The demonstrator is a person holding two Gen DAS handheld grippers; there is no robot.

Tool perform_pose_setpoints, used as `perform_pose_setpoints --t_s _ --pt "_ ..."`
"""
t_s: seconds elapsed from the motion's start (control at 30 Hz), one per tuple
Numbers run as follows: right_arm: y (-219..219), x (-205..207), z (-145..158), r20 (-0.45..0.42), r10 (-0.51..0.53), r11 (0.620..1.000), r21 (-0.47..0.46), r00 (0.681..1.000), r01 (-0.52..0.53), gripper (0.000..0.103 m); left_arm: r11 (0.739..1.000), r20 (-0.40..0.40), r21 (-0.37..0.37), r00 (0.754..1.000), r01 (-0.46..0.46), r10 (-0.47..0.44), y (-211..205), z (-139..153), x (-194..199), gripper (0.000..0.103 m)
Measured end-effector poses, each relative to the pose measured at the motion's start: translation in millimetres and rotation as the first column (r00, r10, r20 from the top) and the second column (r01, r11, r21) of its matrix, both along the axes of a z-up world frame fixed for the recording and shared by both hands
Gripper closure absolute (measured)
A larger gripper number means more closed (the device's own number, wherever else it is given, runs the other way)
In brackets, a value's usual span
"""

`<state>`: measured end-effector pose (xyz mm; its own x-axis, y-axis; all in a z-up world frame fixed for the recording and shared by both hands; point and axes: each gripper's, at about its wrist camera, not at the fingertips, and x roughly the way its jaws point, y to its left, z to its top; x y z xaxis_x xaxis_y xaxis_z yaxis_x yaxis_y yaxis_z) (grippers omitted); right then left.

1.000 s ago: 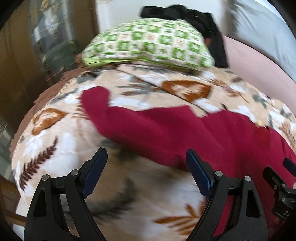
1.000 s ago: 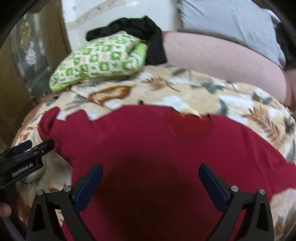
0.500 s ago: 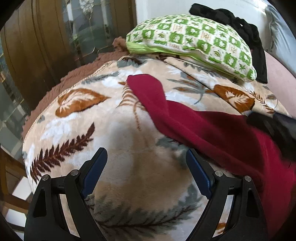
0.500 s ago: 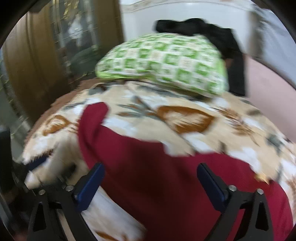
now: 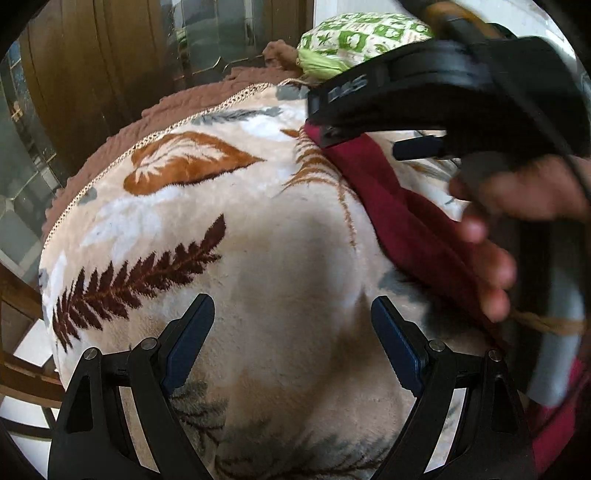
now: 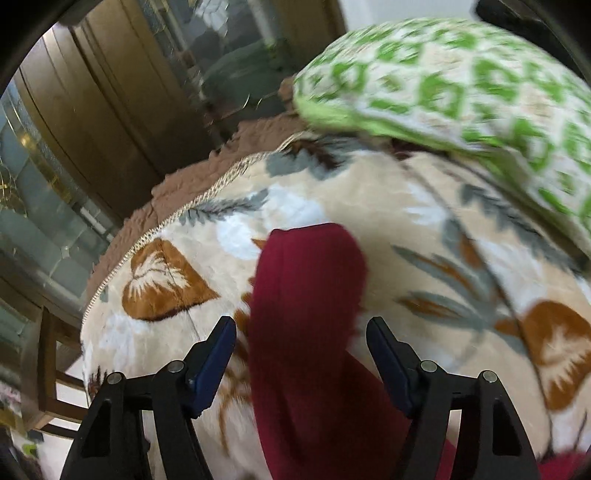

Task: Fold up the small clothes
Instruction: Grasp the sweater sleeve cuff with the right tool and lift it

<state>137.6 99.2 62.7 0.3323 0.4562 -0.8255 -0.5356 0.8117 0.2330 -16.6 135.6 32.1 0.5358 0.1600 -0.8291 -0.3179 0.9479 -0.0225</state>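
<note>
Red garment (image 5: 402, 218): only the sleeve showed in left wrist view; its body ran off frame at 4 o'clock, partly hidden behind the right gripper (image 5: 369, 122) and the hand (image 5: 517, 206) holding it. Right wrist view: sleeve (image 6: 306, 332) ran out at 6 o'clock, so the rest was unseen. Green-patterned pillow (image 6: 461, 92) was motion-blurred and cut off at 3 o'clock. Dark item at 1 o'clock (image 6: 517, 14) was too cropped to identify.

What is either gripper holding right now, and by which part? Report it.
Nothing. The right gripper is open, its jaws straddling the red garment's sleeve without closing. The left gripper is open over the leaf-print blanket.
</note>
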Motion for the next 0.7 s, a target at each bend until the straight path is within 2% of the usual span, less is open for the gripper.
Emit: perform_pose_setpoints --t_s 0.1,0.17,0.2,0.23,0.27,0.43,0.5,0.57,0.7 --pt "11 14 -20 -0.04 -0.011 1.0 -0.027 0.999 0.01 0.035 1.0 0.005 -0.004 1.0 -0.012 0.012 1 0 2 0.016" --pt "7 21 -27 -0.052 -0.046 0.999 -0.023 0.998 0.045 0.061 1.0 0.007 0.004 1.0 -0.008 0.008 0 0 3 0.016" --pt "0 22 -25 -0.051 -0.073 0.997 0.013 0.996 0.073 0.067 1.0 0.011 0.007 1.0 -0.006 0.006 0 0 3 0.016" --pt "-8 22 -22 -0.061 -0.088 0.995 0.048 0.994 0.091 0.083 1.0 0.021 0.013 1.0 -0.006 0.006 -1 2 2 0.016" --pt "-17 21 -18 -0.063 -0.103 0.991 0.078 0.993 0.107 0.091 1.0 0.037 0.02 0.999 -0.005 0.004 -2 6 2 0.016" --pt "-80 -18 32 0.028 -0.152 0.969 0.199 0.988 0.144 0.094 0.996 0.109 0.068 0.992 0.05 -0.057 -20 23 -5 0.016" --pt "-120 -41 53 0.054 -0.201 0.948 0.264 0.978 0.18 0.095 0.995 0.12 0.054 0.988 0.089 -0.095 -29 28 -7 0.016" --pt "-172 -74 75 0.084 -0.267 0.916 0.333 0.96 0.225 0.099 0.992 0.139 0.042 0.983 0.116 -0.12 -36 34 -11 0.016" --pt "-266 -135 103 0.131 -0.402 0.862 0.387 0.906 0.327 0.1 0.984 0.198 0.053 0.964 0.173 -0.18 -58 51 -23 0.016"
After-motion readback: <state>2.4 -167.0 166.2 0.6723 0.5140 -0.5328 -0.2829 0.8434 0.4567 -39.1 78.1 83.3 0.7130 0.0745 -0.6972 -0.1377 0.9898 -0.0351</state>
